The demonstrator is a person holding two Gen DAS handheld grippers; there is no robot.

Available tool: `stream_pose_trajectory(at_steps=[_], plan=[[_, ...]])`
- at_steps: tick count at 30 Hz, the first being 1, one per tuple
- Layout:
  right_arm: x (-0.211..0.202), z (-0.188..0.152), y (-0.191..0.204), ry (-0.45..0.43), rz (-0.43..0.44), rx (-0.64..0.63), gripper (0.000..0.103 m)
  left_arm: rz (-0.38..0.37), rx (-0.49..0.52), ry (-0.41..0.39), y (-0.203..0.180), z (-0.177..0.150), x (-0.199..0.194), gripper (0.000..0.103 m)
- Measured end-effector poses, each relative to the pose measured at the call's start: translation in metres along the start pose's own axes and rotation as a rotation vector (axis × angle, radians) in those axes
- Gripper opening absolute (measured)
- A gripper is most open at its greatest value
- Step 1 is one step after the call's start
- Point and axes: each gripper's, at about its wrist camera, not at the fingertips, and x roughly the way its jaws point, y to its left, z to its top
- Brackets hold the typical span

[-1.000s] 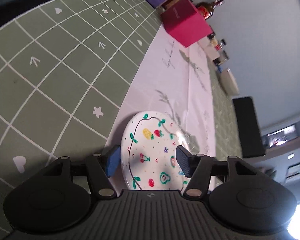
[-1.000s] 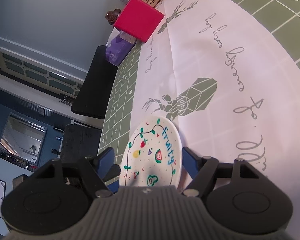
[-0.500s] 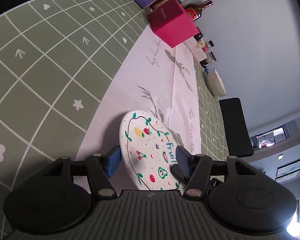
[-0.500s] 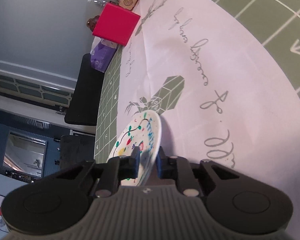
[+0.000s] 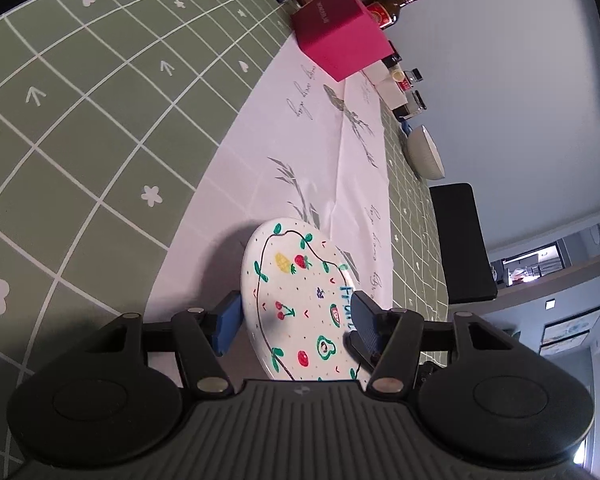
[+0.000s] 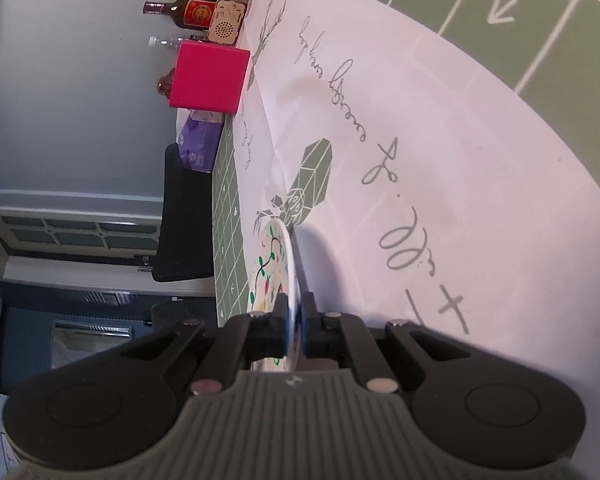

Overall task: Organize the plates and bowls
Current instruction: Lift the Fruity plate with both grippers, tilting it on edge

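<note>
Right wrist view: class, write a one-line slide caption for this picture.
Right gripper fingers clamped on the rim of the fruit-painted plate, seen edge-on above the white printed cloth.

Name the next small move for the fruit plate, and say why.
Probably lift it a little with the right gripper, whose pads are shut on the fruit plate at its rim. The plate is tilted over the white cloth, and the left gripper stands open around it without gripping.
</note>
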Motion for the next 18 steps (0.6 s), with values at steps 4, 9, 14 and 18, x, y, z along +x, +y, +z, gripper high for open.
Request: stream_pose_trajectory(at_steps=[4, 9, 14, 18], plan=[[-0.013, -0.004, 0.005, -0.015, 0.041, 0.038, 0.005, 0.002, 0.002, -0.006, -0.010, -0.007, -0.006, 0.051], [-0.020, -0.014, 0.017, -0.008, 0.080, 0.073, 0.005, 0.010, 0.046, -0.008, -0.031, -0.024, -0.007, 0.040], [-0.034, -0.023, 0.026, -0.014, 0.130, 0.108, 0.004, -0.021, 0.015, -0.031, -0.045, -0.035, -0.022, 0.026], [-0.056, -0.030, 0.037, -0.021, 0.153, 0.106, 0.004, -0.085, -0.004, -0.041, -0.054, -0.043, -0.037, 0.022]])
